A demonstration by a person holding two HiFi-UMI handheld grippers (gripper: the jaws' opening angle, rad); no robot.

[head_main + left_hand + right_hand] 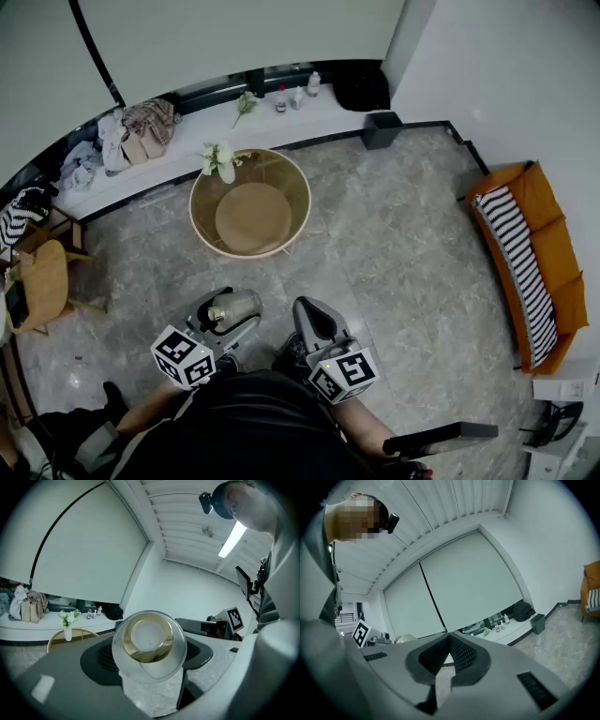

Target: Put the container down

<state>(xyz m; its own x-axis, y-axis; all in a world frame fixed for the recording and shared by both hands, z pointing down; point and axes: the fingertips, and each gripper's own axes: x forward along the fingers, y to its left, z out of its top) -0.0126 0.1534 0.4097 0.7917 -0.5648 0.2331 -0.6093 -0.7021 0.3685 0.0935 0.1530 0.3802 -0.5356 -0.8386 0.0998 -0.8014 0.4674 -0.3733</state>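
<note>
**Operator:** Container [149, 644] first: where was it?

**Observer:** You had it in your left gripper [230, 316], on your side of the round table [291, 187] and well apart from it. It lay nearly level, with its gold-lined opening facing that gripper's camera.

**Operator:** And the jaws?

**Observer:** They stood wide, clamped on its silver sides. Its rim hid the spots where the pads met the metal. Your right gripper [449, 638], beside the left one and equally short of the table, had its tips together on nothing.

**Operator:** What couldn't you make out?

**Observer:** Your hands, which your dark top covered in the head view, and the container's far end.
</note>
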